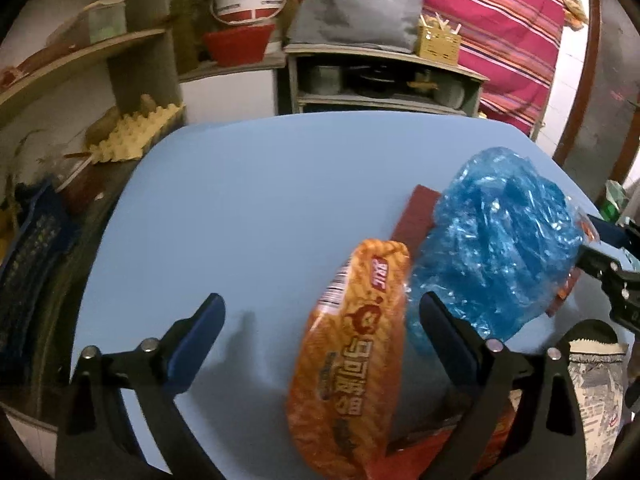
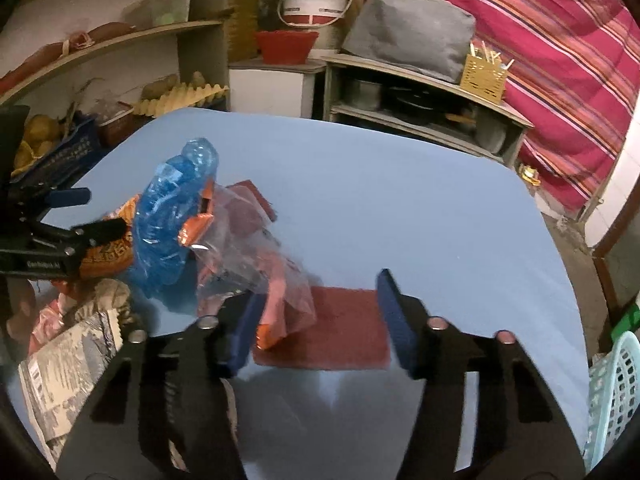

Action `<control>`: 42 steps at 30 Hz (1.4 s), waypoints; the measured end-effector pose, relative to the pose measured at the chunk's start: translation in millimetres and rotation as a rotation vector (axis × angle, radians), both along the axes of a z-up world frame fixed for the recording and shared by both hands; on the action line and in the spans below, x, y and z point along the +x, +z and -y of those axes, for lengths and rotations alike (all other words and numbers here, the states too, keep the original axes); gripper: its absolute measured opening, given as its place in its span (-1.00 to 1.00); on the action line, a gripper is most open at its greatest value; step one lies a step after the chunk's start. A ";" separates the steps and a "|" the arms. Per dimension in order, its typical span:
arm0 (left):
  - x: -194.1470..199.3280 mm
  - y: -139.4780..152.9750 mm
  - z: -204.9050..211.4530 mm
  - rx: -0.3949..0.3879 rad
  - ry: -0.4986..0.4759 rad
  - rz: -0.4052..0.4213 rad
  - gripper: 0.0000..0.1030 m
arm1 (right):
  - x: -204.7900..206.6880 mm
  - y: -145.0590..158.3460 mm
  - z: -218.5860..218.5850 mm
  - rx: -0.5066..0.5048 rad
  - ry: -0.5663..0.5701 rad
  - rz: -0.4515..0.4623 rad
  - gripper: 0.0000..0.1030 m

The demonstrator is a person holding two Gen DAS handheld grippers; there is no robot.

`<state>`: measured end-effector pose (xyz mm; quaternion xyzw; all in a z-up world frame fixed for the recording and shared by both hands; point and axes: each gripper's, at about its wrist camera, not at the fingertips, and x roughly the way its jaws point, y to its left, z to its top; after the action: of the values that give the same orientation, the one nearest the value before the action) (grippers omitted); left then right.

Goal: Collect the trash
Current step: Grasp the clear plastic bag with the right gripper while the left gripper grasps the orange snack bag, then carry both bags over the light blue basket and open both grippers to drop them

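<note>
A heap of trash lies on the near part of a light blue surface. In the left wrist view the left gripper stands wide open, its two blue-padded fingers well apart; an orange snack packet lies between them, nearer the right-hand finger, and neither pad presses on it. Just beside that packet, further right, sits a crumpled blue plastic bag, with the corner of a dark red pad showing from under it. A printed paper wrapper lies at the right edge of that view. In the right wrist view the right gripper is about half open — no earlier frame shows its motion. A clear plastic wrapper with orange scraps in it reaches down to the left-hand finger and seems to touch its pad, while the other finger stands apart from it, so nothing is clamped. A dark red square pad lies flat on the surface under the gap between the fingers. A pale green basket stands at the right edge, beside the surface. Behind are shelves with an egg tray, a white bucket — and a striped red cloth.
</note>
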<state>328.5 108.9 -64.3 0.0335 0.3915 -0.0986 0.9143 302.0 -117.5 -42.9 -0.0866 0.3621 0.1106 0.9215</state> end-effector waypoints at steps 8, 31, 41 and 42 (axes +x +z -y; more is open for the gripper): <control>9.4 -13.8 1.6 -0.027 -0.021 -0.079 -0.30 | -2.0 4.6 1.0 0.033 0.043 -0.001 -0.77; -38.2 85.5 19.4 0.069 0.147 0.223 -0.88 | -39.4 52.5 58.8 0.101 -0.019 0.122 -0.97; -57.5 131.7 102.7 0.042 0.030 0.315 -0.88 | -71.7 75.0 142.3 0.131 -0.157 0.156 -0.97; -57.1 133.9 110.5 0.036 0.020 0.317 -0.88 | -75.0 77.2 150.4 0.136 -0.172 0.160 -0.97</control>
<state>271.3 -1.7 69.6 0.0610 0.2443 -0.0760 0.9648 227.0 -267.9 34.3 -0.0009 0.2851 0.0483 0.9573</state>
